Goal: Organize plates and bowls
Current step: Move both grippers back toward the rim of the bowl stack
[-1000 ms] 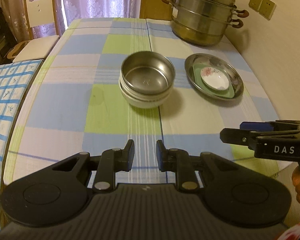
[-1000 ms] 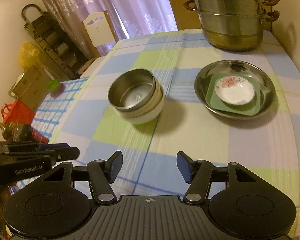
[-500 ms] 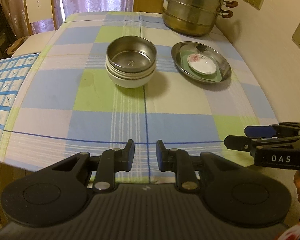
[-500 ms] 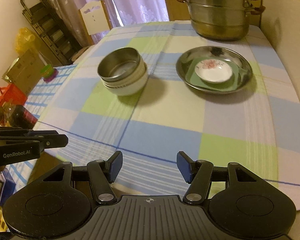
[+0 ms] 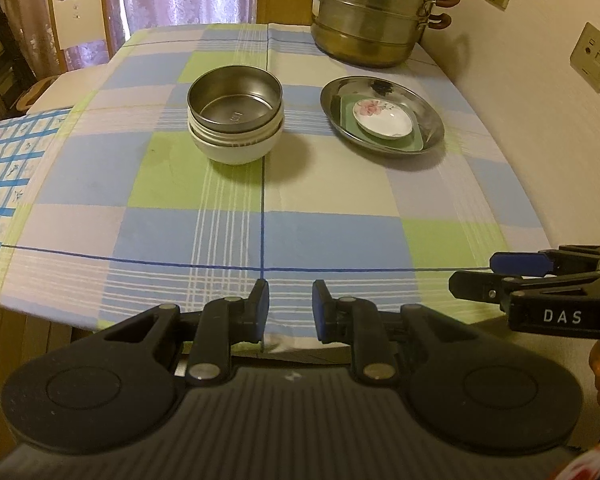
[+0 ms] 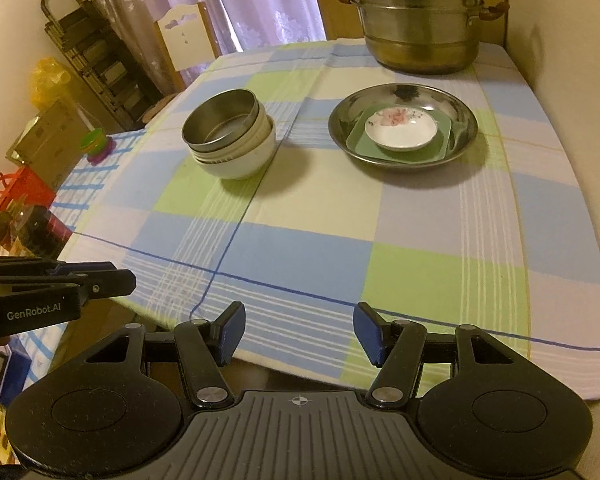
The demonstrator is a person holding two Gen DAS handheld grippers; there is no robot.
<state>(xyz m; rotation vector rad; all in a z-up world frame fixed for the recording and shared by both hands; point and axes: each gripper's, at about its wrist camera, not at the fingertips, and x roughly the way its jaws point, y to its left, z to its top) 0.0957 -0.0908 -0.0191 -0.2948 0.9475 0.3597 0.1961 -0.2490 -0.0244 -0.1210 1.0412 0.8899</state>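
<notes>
A steel bowl (image 5: 235, 100) (image 6: 222, 120) sits nested on top of a white bowl (image 5: 236, 148) (image 6: 240, 160) in the middle of the checked tablecloth. To its right a steel plate (image 5: 327, 98) (image 6: 337, 130) holds a green square plate (image 5: 414, 142) (image 6: 444, 136) with a small white floral dish (image 5: 382, 118) (image 6: 400, 130) on it. My left gripper (image 5: 290, 308) (image 6: 120, 274) hovers over the table's near edge, its fingers a narrow gap apart with nothing between them. My right gripper (image 6: 300, 332) (image 5: 476, 272) stands wider open beside it, also holding nothing. Both are well short of the dishes.
A large stacked steel steamer pot (image 5: 372, 12) (image 6: 420, 20) stands at the far end by the wall. A white chair (image 5: 78, 12) is at the far left corner. A lower table with blue-checked cloth (image 5: 4, 168) adjoins the left side, with bottles (image 6: 32, 228) by it.
Both grippers have drawn back from the bowls and plates toward the table's near edge, which now shows below the fingers. The dishes have not moved, and neither jaw opening has changed.
</notes>
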